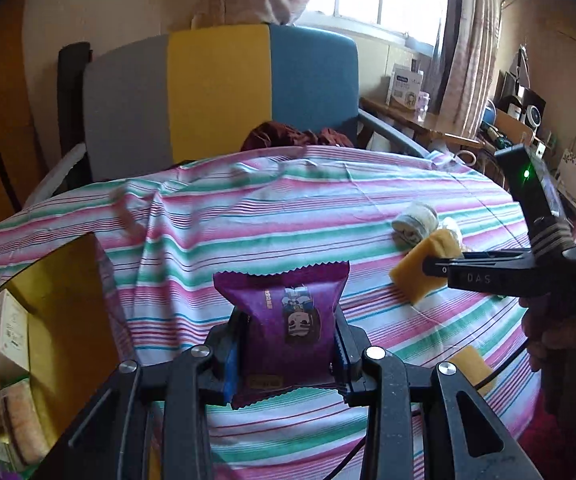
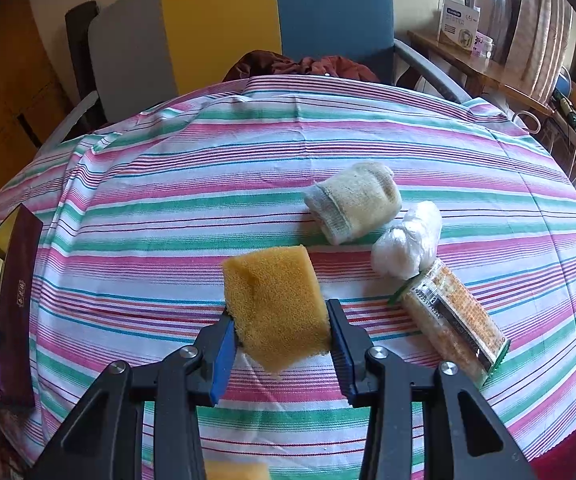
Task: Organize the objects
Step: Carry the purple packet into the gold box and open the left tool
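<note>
My left gripper [image 1: 286,344] is shut on a purple snack packet [image 1: 288,320] and holds it above the striped cloth [image 1: 216,220]. My right gripper [image 2: 280,332] is shut on a yellow sponge [image 2: 276,308], held just over the cloth; it also shows in the left wrist view [image 1: 440,270] at the right with that sponge [image 1: 420,268]. A rolled cream sock [image 2: 354,200], a clear plastic-wrapped ball [image 2: 408,242] and a long orange snack pack [image 2: 452,316] lie on the cloth to the right. A second yellow sponge [image 1: 470,368] lies near the front edge.
An open box with a gold interior [image 1: 60,300] holds several items at the left; its dark red side [image 2: 18,312] shows in the right wrist view. A grey, yellow and blue chair [image 1: 216,92] stands behind the table. A wooden shelf [image 2: 500,76] stands at the far right.
</note>
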Demonstrator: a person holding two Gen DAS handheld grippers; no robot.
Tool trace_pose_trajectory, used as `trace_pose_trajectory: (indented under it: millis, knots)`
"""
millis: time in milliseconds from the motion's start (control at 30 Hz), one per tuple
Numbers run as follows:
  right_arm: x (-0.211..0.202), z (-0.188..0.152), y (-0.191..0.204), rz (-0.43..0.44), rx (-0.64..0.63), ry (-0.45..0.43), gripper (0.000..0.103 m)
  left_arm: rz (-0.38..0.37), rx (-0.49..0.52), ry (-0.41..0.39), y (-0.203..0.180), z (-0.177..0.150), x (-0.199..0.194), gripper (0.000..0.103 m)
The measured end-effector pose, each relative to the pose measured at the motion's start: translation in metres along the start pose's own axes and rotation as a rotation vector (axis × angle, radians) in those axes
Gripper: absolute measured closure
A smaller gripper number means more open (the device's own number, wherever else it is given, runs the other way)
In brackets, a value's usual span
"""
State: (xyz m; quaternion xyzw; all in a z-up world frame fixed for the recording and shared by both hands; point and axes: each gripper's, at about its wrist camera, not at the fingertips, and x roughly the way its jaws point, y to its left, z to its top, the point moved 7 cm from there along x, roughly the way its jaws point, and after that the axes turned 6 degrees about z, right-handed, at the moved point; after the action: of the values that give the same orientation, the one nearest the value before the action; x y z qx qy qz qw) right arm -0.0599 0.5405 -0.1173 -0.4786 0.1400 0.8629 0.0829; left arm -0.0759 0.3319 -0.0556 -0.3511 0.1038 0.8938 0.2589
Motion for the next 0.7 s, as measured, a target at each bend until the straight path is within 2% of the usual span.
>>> trace_pose_trajectory:
  millis: [167,367,633,700]
  knots:
    - [0.0,0.001,0.001,-0.009,-0.009,-0.002,0.061,0.028,-0.034,-0.018,0.025,0.0,-0.016,0.066]
    - [0.0,0.0,0.003,-0.026,-0.019,-0.002,0.061,0.043,-0.102,0.004,0.06,-0.008,-0.021,0.066]
    - [0.002,-0.002,0.005,-0.059,-0.041,0.008,0.062,-0.013,-0.326,0.082,0.147,-0.022,-0.024,0.066]
    - [0.002,-0.002,0.005,-0.06,-0.046,0.009,0.062,-0.004,-0.377,0.116,0.173,-0.026,-0.019,0.066]
